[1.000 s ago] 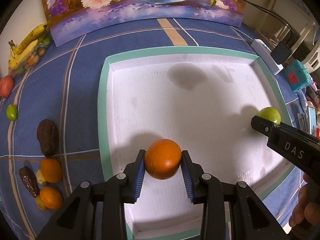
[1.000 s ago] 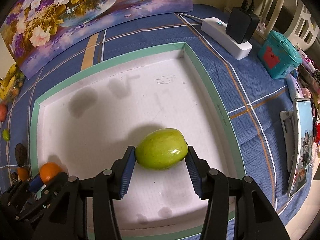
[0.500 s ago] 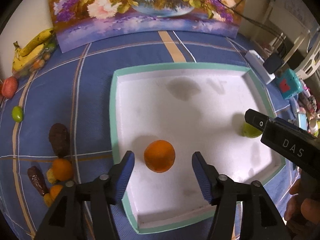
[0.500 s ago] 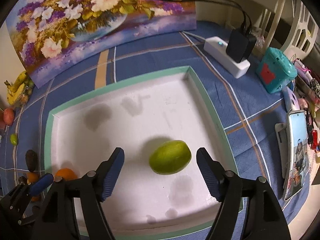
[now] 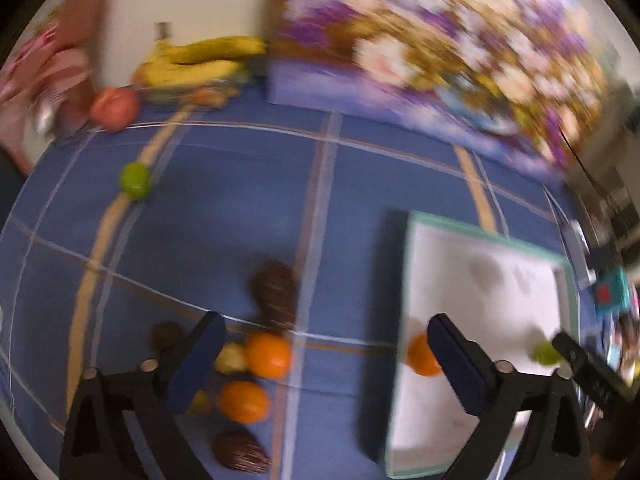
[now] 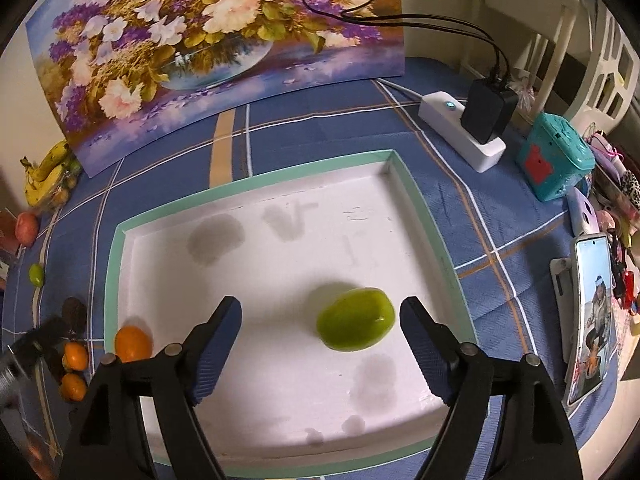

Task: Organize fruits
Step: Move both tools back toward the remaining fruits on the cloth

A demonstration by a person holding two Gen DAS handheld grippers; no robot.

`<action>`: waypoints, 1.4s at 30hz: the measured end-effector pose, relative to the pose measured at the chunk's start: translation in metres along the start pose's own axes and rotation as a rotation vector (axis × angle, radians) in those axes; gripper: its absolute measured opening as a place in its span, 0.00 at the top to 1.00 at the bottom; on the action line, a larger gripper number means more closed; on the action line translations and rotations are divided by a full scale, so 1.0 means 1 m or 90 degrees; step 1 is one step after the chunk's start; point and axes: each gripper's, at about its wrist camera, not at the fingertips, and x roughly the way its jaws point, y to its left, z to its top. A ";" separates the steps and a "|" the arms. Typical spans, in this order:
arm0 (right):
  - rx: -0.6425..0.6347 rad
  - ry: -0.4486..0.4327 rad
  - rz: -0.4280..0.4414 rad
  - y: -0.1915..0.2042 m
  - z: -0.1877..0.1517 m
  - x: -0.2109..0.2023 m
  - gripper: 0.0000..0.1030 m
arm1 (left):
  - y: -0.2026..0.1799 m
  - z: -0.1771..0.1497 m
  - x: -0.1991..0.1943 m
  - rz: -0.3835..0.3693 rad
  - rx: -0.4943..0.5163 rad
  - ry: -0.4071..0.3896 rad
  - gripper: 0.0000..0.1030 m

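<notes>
A white tray with a green rim [image 6: 256, 188] lies on the blue cloth. A green fruit [image 6: 355, 319] lies in it at the right, and an orange [image 6: 132, 342] in its left corner. My right gripper [image 6: 320, 332] is open and empty above the tray, the green fruit between its fingers' lines but apart. My left gripper [image 5: 326, 354] is open and empty, raised over the cloth left of the tray [image 5: 404, 280]. Below it lie two oranges [image 5: 267, 354], [image 5: 243, 401], brown fruits [image 5: 275, 294] and a small yellow one [image 5: 230, 358]. The view is blurred.
A bunch of bananas [image 5: 200, 60], a red fruit [image 5: 114, 109] and a small green fruit [image 5: 135, 180] lie at the far left. A flower painting [image 6: 208, 48] stands behind. A power strip [image 6: 460, 128], teal box [image 6: 554, 156] and phone [image 6: 592, 312] are at the right.
Both grippers opened and let go of their fruit in the tray, then lifted back. My left gripper has swung left, toward the fruits on the cloth.
</notes>
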 end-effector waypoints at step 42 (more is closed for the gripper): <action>-0.187 -0.039 0.167 0.145 -0.038 -0.008 0.20 | 0.173 -0.004 -0.048 0.110 -0.163 -0.131 0.00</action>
